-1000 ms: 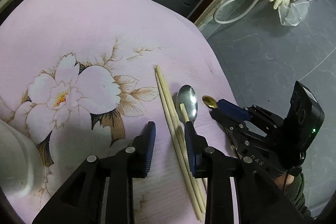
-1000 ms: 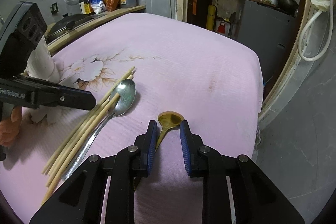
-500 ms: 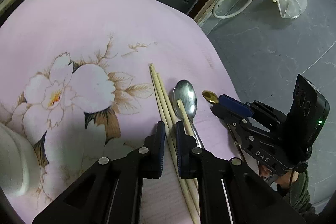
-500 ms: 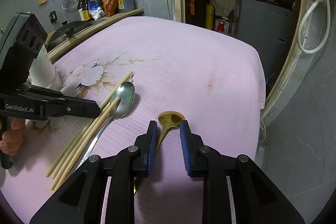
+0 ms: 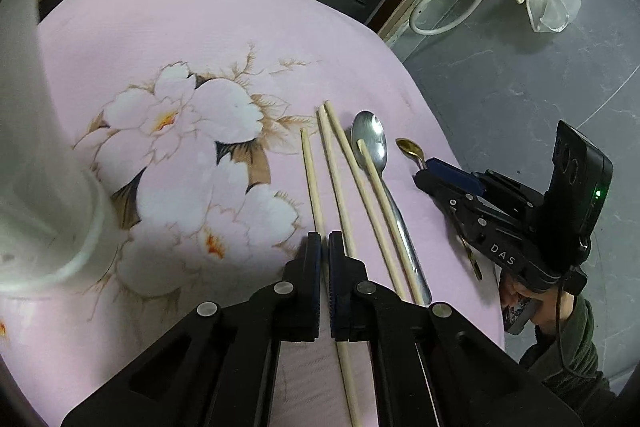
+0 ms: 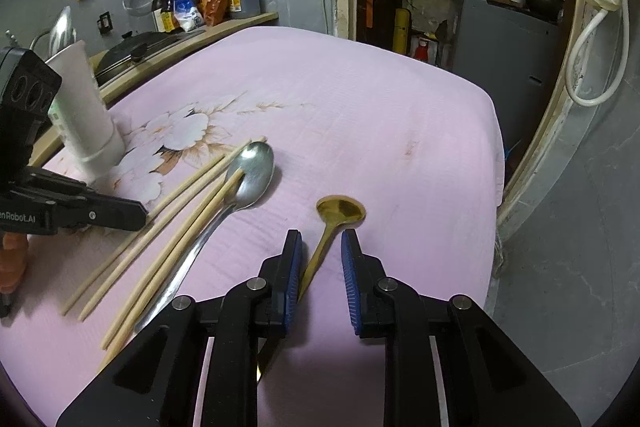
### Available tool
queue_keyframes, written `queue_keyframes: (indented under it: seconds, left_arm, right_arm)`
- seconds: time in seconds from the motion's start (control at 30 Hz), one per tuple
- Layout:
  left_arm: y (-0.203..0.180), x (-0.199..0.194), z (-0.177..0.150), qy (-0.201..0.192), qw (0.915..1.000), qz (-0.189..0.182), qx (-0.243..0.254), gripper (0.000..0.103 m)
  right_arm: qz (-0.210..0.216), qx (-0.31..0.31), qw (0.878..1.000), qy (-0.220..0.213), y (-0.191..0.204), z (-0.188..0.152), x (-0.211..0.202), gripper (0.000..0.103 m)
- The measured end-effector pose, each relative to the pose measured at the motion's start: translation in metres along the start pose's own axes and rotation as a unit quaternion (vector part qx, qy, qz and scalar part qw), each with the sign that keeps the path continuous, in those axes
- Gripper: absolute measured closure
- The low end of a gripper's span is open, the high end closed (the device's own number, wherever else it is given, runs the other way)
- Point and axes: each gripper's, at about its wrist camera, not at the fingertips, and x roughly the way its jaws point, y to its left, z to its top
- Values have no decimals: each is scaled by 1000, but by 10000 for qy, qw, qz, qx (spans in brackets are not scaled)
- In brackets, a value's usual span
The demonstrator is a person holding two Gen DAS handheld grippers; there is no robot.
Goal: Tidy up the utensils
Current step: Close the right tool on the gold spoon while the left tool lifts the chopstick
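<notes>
Four chopsticks (image 5: 336, 187) lie side by side on the pink worktop (image 5: 200, 27), long axes running away from the left gripper (image 5: 324, 247). Its jaws are closed on the leftmost stick, which points straight ahead from them. Just right lies a steel spoon (image 5: 370, 143), one stick resting on its bowl. Farther right, a gold spoon (image 6: 340, 213) lies with its handle between the closing jaws of the right gripper (image 6: 320, 247), apparently not yet pinched. A white cup (image 6: 84, 115) stands left.

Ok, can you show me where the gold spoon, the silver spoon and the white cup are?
gold spoon (image 6: 341, 210): right wrist view, on its bowl.
silver spoon (image 6: 256, 179): right wrist view, on its bowl.
white cup (image 6: 82, 111): right wrist view, on its side wall.
</notes>
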Motion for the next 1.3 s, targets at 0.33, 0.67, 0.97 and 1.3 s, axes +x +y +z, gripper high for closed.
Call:
queue_keyframes:
  seconds: [0.33,0.67,0.97,1.3]
  left_arm:
    - [-13,-8,-5,61,9952,852,481,101]
    - [-25,7,6,572,9850,1310,972,75]
    - [-33,14,-4,654,9806,1356,1257,74]
    - [-27,15,5,630,9833,1289,1118,101]
  right_arm:
    - [-90,-71,9997,223,5,4,0,86]
    - [-272,-324,9970,649,2,24,16,70]
    - [-227,-409,9961,745,0,28,22,67]
    - [-12,-215,9967,783,-4,29,22,78]
